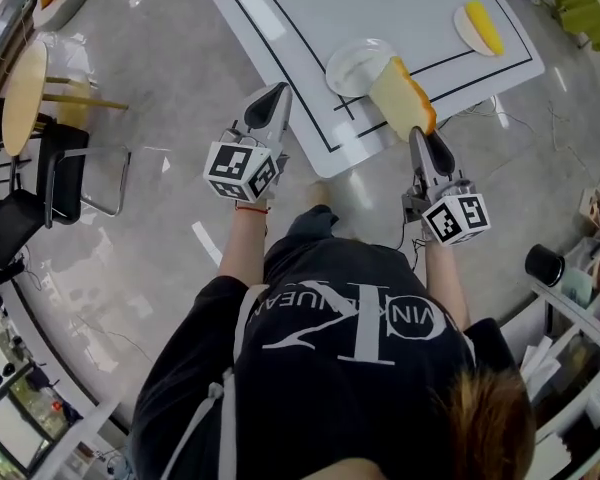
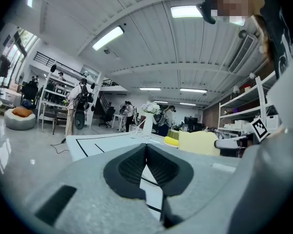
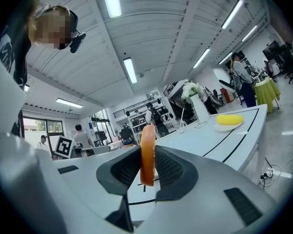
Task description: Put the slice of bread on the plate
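The slice of bread point(image 1: 402, 93) is a pale, soft-looking slab with an orange-brown crust. It stands on edge in the right gripper point(image 1: 419, 134) above the near edge of the bench point(image 1: 380, 8). It is just beside the right rim of the plate point(image 1: 345, 68) and does not lie on it. The plate is round, white and shallow, with a glossy face. The bench top is a smooth white sheet marked with thin black lines, and the floor point(image 1: 160, 88) around it is polished grey.

The right gripper view shows the slice of bread point(image 3: 147, 152) edge-on as a narrow orange strip. The ribbed dark pads press it from both sides, so this gripper is clamped on the bread. The head view shows instead the bread's broad pale face.

In the left gripper view the ribbed pads of the left gripper point(image 2: 146, 147) meet at their tips with nothing between them. In the head view the left gripper point(image 1: 279, 92) hangs over the floor, near the bench's front corner.

A yellow object point(image 1: 483, 26), smooth and oblong, lies on a small dish point(image 1: 465, 30) further along the bench. Both gripper views show a vase of white flowers point(image 3: 193, 89) on the bench, which the head view leaves out. The left gripper view also shows the bread's flat side point(image 2: 198, 143) and the right gripper's marker cube point(image 2: 260, 126).
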`<state>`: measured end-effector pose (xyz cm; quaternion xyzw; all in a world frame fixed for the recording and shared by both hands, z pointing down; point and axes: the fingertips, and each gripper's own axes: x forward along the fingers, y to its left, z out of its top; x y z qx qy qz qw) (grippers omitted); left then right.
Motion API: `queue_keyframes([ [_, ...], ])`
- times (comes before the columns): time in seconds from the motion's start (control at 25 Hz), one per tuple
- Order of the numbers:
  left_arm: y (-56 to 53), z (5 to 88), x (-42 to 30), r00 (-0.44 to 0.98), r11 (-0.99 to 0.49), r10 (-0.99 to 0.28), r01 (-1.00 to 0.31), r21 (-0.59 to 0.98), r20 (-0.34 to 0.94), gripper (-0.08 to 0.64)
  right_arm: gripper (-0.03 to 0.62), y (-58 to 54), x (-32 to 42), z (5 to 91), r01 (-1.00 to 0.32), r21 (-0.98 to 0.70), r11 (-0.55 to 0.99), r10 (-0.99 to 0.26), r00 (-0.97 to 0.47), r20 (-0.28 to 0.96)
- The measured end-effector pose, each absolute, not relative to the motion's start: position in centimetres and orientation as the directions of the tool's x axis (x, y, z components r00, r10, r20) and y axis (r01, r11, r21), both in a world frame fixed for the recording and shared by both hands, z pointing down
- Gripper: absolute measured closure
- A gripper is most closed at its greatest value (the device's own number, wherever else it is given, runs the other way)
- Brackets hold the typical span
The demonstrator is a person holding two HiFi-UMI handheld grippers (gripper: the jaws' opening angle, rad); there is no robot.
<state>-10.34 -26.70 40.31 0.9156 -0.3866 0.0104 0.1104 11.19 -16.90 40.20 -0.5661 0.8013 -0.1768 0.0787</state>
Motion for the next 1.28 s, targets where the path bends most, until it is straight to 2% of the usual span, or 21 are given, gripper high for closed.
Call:
queue_keyframes([
  [0.28, -28.8, 41.7, -10.6, 0.724, -0.694, -0.681, -0.687, 0.217, 0.113, 0.558, 0.506, -18.9, 10.1, 40.6, -0.879, -0.386, 0.281, -0.938, -0.337, 0.085],
  [0.68, -29.0, 43.7, -9.1, 0.734, -0.695, -0.665, -0.676, 0.246, 0.141, 0.558, 0.506, -21.2, 9.9, 42.3, -0.808, -0.515, 0.287, -0.916, -0.389, 0.100],
  [1.04, -30.0, 43.5, -8.1, 0.671, -0.628, -0.726, -0.736, 0.252, 0.153, 0.558, 0.506, -25.1, 9.8, 43.1, -0.669, -0.649, 0.364, -0.808, -0.573, 0.138],
  [1.28, -30.8, 44.2, -8.1, 0.630, -0.579, -0.756, -0.770, 0.268, 0.176, 0.558, 0.505, -27.9, 9.5, 43.9, -0.563, -0.761, 0.322, -0.726, -0.663, 0.183],
])
